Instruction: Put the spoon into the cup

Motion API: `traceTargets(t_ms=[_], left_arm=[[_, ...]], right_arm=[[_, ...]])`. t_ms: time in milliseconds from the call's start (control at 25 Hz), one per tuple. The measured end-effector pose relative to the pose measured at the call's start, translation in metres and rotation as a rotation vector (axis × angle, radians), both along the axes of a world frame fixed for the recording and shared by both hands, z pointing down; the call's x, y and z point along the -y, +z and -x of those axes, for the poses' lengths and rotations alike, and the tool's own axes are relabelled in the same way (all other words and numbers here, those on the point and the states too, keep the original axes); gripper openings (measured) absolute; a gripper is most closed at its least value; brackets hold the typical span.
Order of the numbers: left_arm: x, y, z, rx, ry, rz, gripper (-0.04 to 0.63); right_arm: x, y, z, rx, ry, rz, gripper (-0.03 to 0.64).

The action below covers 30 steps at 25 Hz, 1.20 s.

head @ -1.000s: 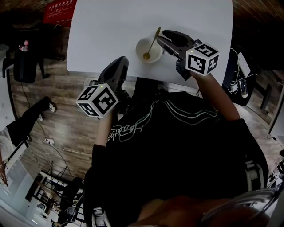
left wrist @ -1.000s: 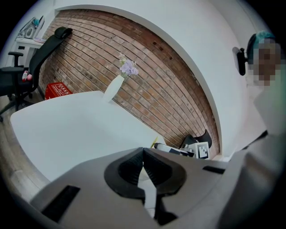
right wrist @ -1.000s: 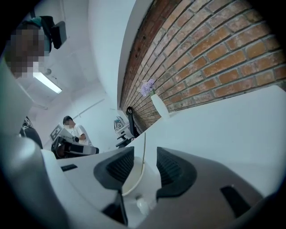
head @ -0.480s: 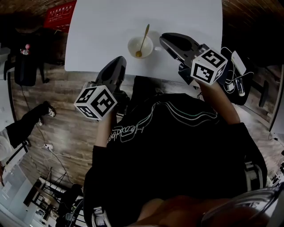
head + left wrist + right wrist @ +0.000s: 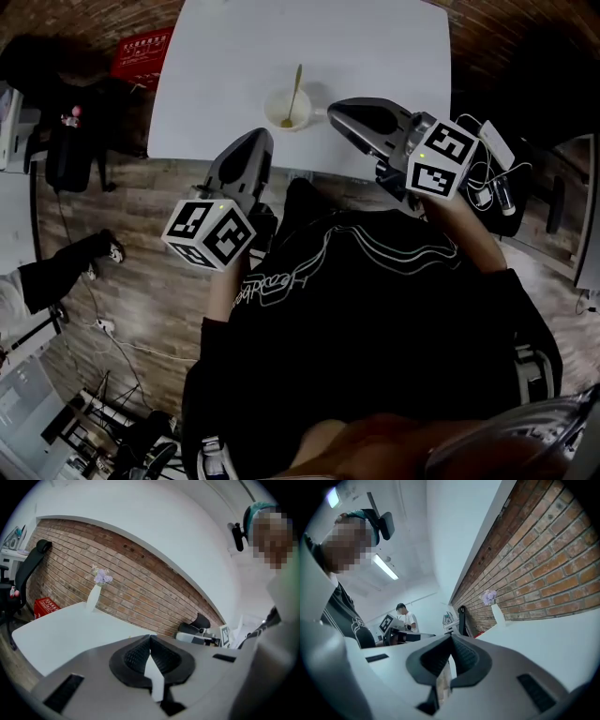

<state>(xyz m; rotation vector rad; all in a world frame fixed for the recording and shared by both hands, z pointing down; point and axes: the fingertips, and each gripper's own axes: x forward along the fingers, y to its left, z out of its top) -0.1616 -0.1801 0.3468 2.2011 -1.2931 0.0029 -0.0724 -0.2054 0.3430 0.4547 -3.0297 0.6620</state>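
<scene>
We find the spoon (image 5: 295,86) already standing in the white cup (image 5: 275,106). Its bowl is down inside and its golden handle leans out over the far rim. The cup sits near the front edge of the white table (image 5: 309,37).

Our right hand-held gripper (image 5: 336,111) hovers just to the right of the cup, clear of it. Its jaws have just been closing and now meet with nothing between them.

Our left hand-held gripper (image 5: 255,139) hangs at the table's near edge, to the left of the cup and apart from it. Its ribbed pads are pressed together on nothing.

Both gripper views show a slim white vase (image 5: 93,598) of pale flowers at the far side of the table, in front of a brick wall (image 5: 140,592).
</scene>
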Motion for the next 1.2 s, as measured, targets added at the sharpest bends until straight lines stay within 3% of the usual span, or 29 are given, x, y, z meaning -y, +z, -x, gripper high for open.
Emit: traceTargets(t_ms=[320,1200], left_arm=[[-0.006,-0.025,-0.013,0.011,0.011,-0.043,0.003],[-0.002,-0.041,-0.018,0.032,0.015,-0.073,0.003]], right_arm=[[-0.014,-0.018,-0.001,0.041,-0.048,0.023,-0.003],[-0.006,-0.027,-0.011,0.02,-0.022,-0.007,-0.003]])
